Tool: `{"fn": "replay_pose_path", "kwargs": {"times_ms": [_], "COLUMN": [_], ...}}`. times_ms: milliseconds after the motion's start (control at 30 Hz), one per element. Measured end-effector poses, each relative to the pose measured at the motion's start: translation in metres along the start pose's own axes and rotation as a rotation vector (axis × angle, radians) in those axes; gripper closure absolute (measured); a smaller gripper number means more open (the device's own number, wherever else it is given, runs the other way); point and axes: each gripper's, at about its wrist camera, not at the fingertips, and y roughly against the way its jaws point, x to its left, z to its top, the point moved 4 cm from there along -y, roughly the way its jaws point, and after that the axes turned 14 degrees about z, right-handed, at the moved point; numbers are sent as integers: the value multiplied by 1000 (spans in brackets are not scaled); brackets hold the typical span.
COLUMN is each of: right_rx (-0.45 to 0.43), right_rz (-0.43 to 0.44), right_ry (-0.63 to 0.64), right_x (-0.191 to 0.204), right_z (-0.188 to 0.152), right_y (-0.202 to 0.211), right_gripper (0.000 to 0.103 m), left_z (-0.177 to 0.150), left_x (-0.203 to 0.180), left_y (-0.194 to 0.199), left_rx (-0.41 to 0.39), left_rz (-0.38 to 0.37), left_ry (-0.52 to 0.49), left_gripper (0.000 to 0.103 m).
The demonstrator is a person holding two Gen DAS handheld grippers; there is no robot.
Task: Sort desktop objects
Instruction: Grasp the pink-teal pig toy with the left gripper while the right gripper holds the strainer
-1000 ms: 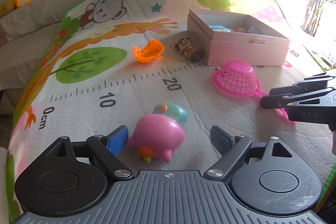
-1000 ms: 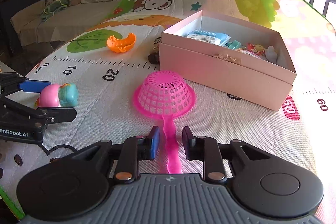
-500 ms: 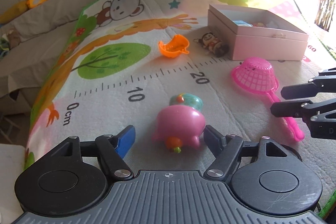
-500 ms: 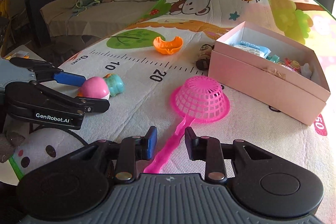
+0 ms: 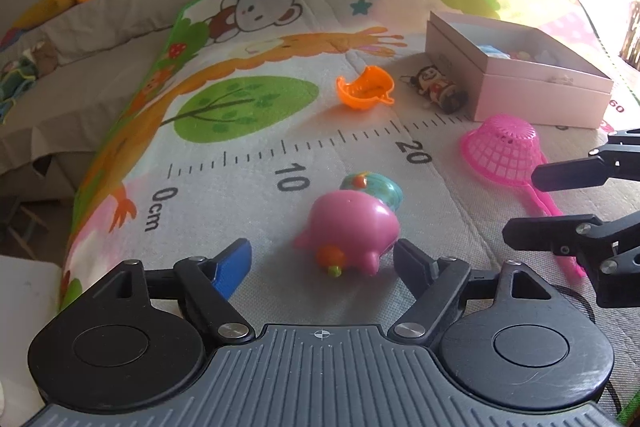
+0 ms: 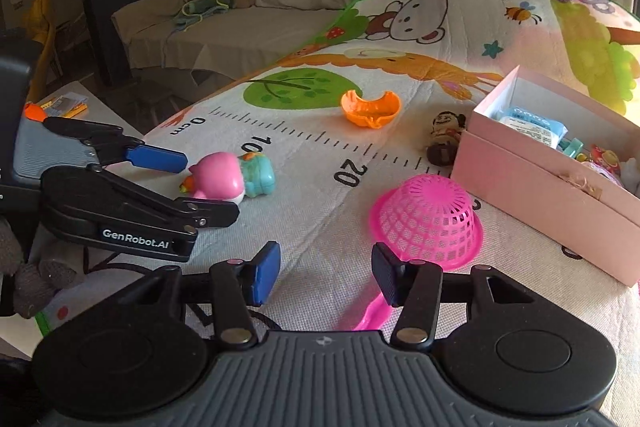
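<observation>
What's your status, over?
Left gripper opening around pink toy, no grip. Right gripper opening, sieve handle released. Box path clear.

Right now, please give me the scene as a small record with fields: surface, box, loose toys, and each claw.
surface: play mat with a printed ruler
box: pink box, open, items inside
loose toys: pink toy with a teal toy behind it; orange piece; figurine beside the box; pink strainer upside down
left claw: jaws opening, pink toy between them, right pad at its side
right claw: jaws opening, nothing held; strainer handle near its right finger
</observation>
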Motion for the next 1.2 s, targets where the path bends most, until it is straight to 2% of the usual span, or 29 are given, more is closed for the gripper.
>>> {"fn": "replay_pose_path", "kwargs": {"times_ms": [267, 333, 467, 567, 633, 700, 767, 867, 933, 967, 1167, 1200], "right_rx": [-43, -42, -6, 34, 37, 15, -9, -37, 8, 24, 56, 54], "right_rz": [-92, -92, -59, -12, 31, 38, 12, -48, -92, -110, -153, -150], "right_ry": [15, 3, -34, -56, -36, 1, 19, 31, 12, -2, -88, -102], "right_x": [-20, -25, -27, -19, -9, -2, -3, -13, -23, -26, -44, -46], "right_z": [17, 16, 5, -5, -6, -1, 8, 30, 42, 43, 21, 16], "right_y": [7, 5, -4, -13, -13, -9, -6, -15, -29, -33, -33, -30], "right_gripper": [46, 37, 34, 38, 38, 38, 38, 30, 21, 20, 22, 38], "left_z": [3, 3, 5, 5, 4, 1, -2, -4, -5, -5, -3, -2], "left_x": [18, 22, 26, 29, 31, 31, 29, 27, 26, 25, 20, 19], "left_y": [-1, -1, -1, 2, 5, 5, 3, 0, -1, -1, 3, 5], "left_rx": [13, 17, 18, 9, 7, 15, 26, 41, 52, 52, 41, 34], "left_rz": [25, 32, 45, 45, 38, 38, 36, 35, 32, 30, -1, -20], "left_ry": [52, 64, 69, 75, 79, 75, 69, 64, 65, 64, 66, 74], "left_gripper": [11, 9, 8, 8, 8, 8, 8, 8, 8, 8, 8, 7]}}
